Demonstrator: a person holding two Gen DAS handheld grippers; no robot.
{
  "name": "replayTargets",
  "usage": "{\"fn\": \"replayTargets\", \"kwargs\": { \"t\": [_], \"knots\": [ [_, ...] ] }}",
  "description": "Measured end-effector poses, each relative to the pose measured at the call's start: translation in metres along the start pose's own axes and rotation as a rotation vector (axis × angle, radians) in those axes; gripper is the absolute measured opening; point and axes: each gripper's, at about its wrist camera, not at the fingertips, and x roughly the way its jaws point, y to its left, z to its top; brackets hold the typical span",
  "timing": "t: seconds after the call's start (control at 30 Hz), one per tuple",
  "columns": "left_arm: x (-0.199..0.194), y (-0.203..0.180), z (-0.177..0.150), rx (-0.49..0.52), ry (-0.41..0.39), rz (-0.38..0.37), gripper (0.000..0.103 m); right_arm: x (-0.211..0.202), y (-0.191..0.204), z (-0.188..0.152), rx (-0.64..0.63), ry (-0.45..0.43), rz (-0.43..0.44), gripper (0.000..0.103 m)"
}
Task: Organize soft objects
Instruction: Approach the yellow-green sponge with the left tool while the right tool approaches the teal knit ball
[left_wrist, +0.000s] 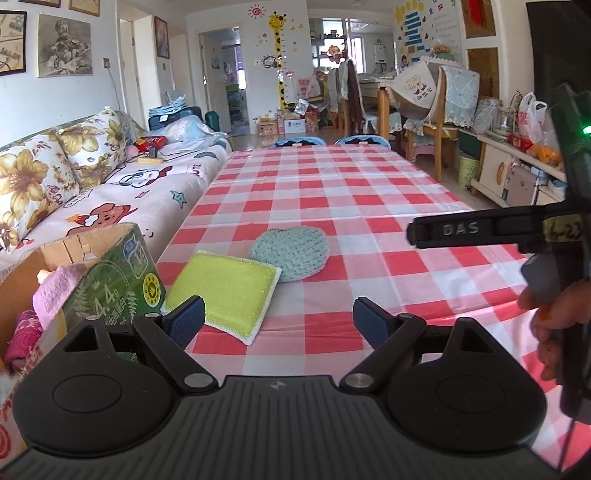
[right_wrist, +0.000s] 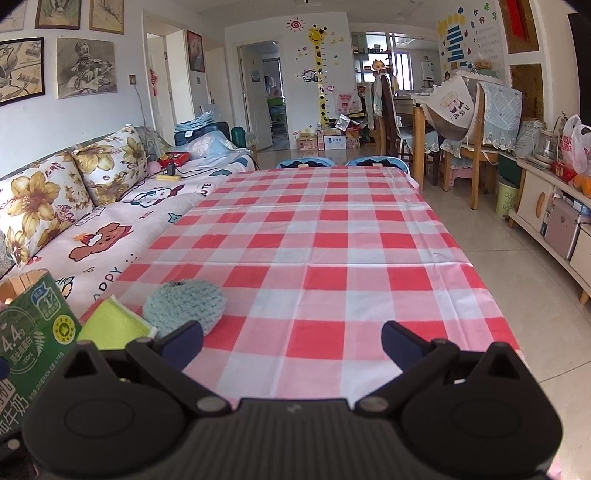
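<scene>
Both the left gripper (left_wrist: 279, 319) and right gripper (right_wrist: 291, 341) hang spread apart and empty, so it looks like a pick-up step – the green sponge (left_wrist: 225, 293) and knitted pad (left_wrist: 290, 251) lie touching beside the box (left_wrist: 110, 273), next grab probably the sponge.

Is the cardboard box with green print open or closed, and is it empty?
Open, not empty. The cardboard box with green print has its top flap up, and pink cloths lie inside. How full it is cannot be told.
</scene>
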Motion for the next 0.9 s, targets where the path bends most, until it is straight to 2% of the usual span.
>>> {"fn": "replayTargets", "kwargs": {
  "t": [0.23, 0.4, 0.63, 0.9],
  "knots": [
    [0.027, -0.001, -0.012, 0.065, 0.043, 0.074, 0.103, 0.016, -0.013, -0.008, 0.069, 0.037, 0.032, 0.102],
    [0.05, 0.005, -0.007, 0.099, 0.05, 0.088, 0.103, 0.034, -0.017, -0.01, 0.173, 0.051, 0.135, 0.102],
    [0.077, 0.007, -0.01, 0.162, 0.07, 0.123, 0.103, 0.061, -0.003, 0.003, 0.161, 0.029, 0.206, 0.102],
    [0.091, 0.014, -0.007, 0.144, 0.079, 0.125, 0.103, 0.093, 0.022, 0.015, 0.094, 0.017, 0.295, 0.102]
  ]
}}
